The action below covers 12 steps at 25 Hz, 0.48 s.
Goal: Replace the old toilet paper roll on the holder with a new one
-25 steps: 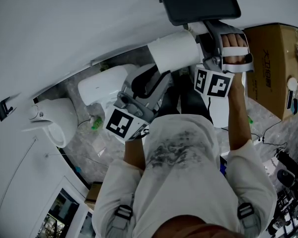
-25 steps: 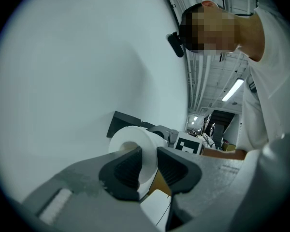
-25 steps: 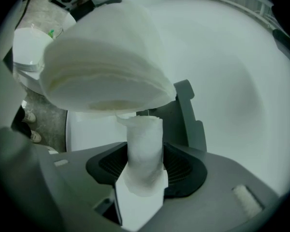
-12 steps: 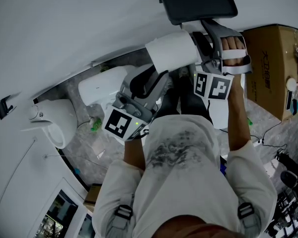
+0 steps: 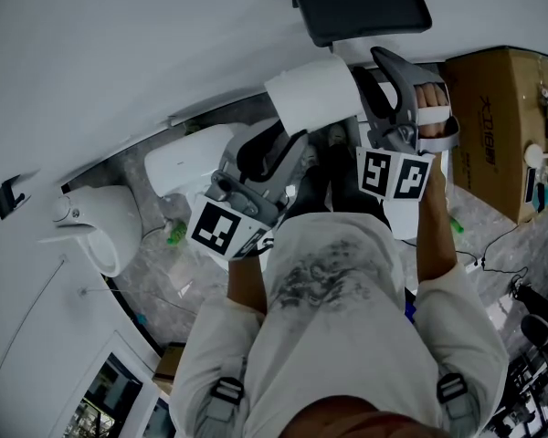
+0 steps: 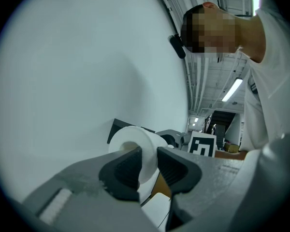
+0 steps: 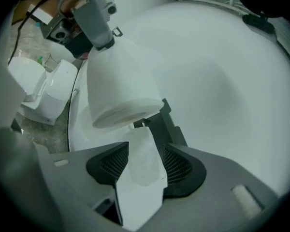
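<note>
In the head view the white toilet paper roll [image 5: 315,94] hangs just below the black holder [image 5: 361,7] on the wall. My left gripper [image 5: 283,149] reaches up from below and is shut on the roll's wall [image 6: 145,153], with one pad beside the core. My right gripper [image 5: 376,78] is at the roll's right end. In the right gripper view the roll [image 7: 118,88] fills the middle. Its loose tail sheet [image 7: 145,153] hangs down between the jaws of my right gripper [image 7: 145,164]. Those jaws are closing, and the pads stand apart from the sheet. The holder's black arm [image 7: 157,124] shows behind the sheet.
A white toilet [image 5: 187,158] and a second white fixture [image 5: 100,222] stand on the grey floor below the wall. A green bottle [image 5: 175,233] lies between them. A cardboard box [image 5: 498,108] stands at the right, with cables and gear beyond it.
My right gripper has rolled and shifted slightly up and to the right, its marker cube turning. The roll has edged a little left. The left gripper has kept still.
</note>
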Available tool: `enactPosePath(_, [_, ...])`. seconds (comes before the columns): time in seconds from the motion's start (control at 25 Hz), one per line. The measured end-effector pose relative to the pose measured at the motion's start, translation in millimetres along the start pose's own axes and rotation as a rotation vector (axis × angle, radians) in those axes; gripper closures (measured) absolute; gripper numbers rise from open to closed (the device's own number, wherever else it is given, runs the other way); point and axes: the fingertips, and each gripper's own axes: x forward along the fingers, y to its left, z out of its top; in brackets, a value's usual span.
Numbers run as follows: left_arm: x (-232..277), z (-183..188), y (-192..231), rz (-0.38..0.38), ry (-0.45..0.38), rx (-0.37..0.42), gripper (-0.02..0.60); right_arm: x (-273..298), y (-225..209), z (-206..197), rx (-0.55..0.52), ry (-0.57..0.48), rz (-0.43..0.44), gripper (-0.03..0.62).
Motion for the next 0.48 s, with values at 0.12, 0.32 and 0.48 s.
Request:
enactPosePath(0.12, [0.5,2.9,-0.3,0.005,-0.005,-0.001,0.465,-10.4,-5.9,2.4,0.065,-0.020,-0.012,0.387])
enactPosePath(0.32, [0.2,7.8,-2.0,-0.003,-0.011,0.011,0.465,-29.4,-20.9,7.4,0.158,-0.049,-0.049,0.445])
enactPosePath(0.48, [-1.0,13.1,-4.5,-0.005,-0.016,0.018,0.465,-46.9,-32.1,13.2,0.262,-0.092,-0.062,0.488])
